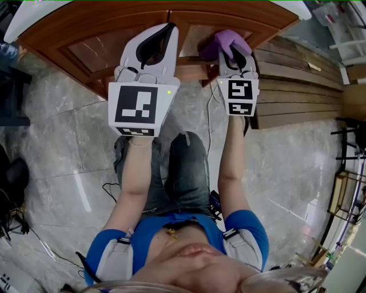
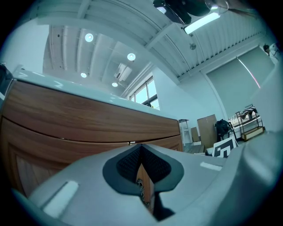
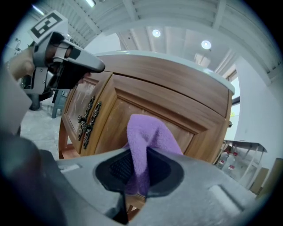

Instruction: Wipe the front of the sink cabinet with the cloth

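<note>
Two grippers, one cloth, one cabinet, entered in order.

1. Right gripper [image 1: 235, 56] [image 3: 139, 172]: in my right hand, arm stretched forward. Its jaws are clamped on the cloth.

2. Cloth [image 1: 220, 43] [image 3: 148, 137]: purple and fleecy. It is pinched between the right jaws and rises past their tips in a folded peak. The peak stands at the cabinet door straight ahead of that gripper. I cannot tell whether it presses on the wood.

3. Left gripper [image 1: 166, 31] [image 2: 141, 163] [image 3: 66, 62]: in my left hand, level with the right one and to its left, the two apart. Its jaw tips meet and nothing is held between them. It points at the cabinet, just short of it.

4. Sink cabinet [image 1: 103, 51] [image 2: 79, 119] [image 3: 177, 88]: brown wood with panelled doors, directly ahead of both grippers.

5. Door handles [image 3: 88, 121]: a dark ornate metal pair, ahead and to the left of the right gripper.

6. Countertop [image 1: 34, 17] [image 2: 66, 84]: white, capping the cabinet above both grippers.

7. Floor [image 1: 68, 160]: grey marble tile, under my arms and legs.

8. Cable [image 1: 209, 114]: thin, running over the floor beneath the right gripper.

9. Wooden planks [image 1: 297, 86]: a stack on the floor to the right of the right gripper.
</note>
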The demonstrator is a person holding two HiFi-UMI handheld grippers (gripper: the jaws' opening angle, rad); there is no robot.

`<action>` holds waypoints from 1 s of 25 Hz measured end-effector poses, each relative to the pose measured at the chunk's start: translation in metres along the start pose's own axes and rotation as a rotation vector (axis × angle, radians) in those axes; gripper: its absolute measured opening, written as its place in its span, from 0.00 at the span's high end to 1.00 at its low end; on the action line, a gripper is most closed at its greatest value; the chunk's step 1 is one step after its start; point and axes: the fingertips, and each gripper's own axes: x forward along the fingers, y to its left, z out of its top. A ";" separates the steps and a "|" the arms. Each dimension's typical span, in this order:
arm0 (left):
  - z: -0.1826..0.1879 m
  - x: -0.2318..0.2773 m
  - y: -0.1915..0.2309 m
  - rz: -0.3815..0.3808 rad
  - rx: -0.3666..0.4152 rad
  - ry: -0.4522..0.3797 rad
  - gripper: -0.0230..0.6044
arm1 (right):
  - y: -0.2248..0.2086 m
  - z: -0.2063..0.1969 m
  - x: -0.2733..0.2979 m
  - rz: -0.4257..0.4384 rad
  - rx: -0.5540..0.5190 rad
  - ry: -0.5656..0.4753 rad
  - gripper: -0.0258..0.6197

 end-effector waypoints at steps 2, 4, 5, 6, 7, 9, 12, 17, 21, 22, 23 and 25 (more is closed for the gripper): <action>-0.001 -0.003 0.002 0.003 0.002 0.000 0.96 | 0.010 0.004 0.002 0.014 -0.009 -0.004 0.87; -0.001 -0.006 0.007 0.010 -0.001 -0.002 0.96 | 0.020 0.008 0.005 0.022 -0.015 -0.009 0.87; -0.001 -0.007 0.008 0.014 -0.003 -0.003 0.96 | 0.023 0.009 0.006 0.024 -0.016 -0.011 0.87; -0.001 -0.007 0.009 0.017 -0.004 -0.005 0.96 | 0.026 0.011 0.007 0.025 -0.018 -0.014 0.87; 0.000 -0.008 0.009 0.018 -0.005 -0.007 0.96 | 0.028 0.012 0.007 0.026 -0.019 -0.016 0.87; 0.001 -0.008 0.008 0.021 -0.004 -0.009 0.96 | 0.033 0.014 0.008 0.034 -0.016 -0.025 0.87; 0.001 -0.007 0.007 0.024 -0.004 -0.010 0.96 | 0.047 0.020 0.010 0.070 -0.002 -0.045 0.87; 0.002 -0.007 0.006 0.019 -0.007 -0.014 0.96 | 0.069 0.030 0.015 0.106 -0.027 -0.068 0.87; 0.003 -0.007 0.006 0.016 -0.020 -0.022 0.96 | 0.087 0.039 0.017 0.139 -0.027 -0.095 0.87; 0.003 -0.007 0.004 0.010 -0.026 -0.024 0.96 | 0.091 0.040 0.017 0.144 -0.024 -0.101 0.87; 0.003 -0.006 0.003 0.003 -0.032 -0.026 0.96 | 0.092 0.041 0.017 0.143 -0.024 -0.107 0.87; 0.003 -0.004 0.002 -0.002 -0.038 -0.029 0.96 | 0.092 0.041 0.018 0.138 -0.024 -0.114 0.87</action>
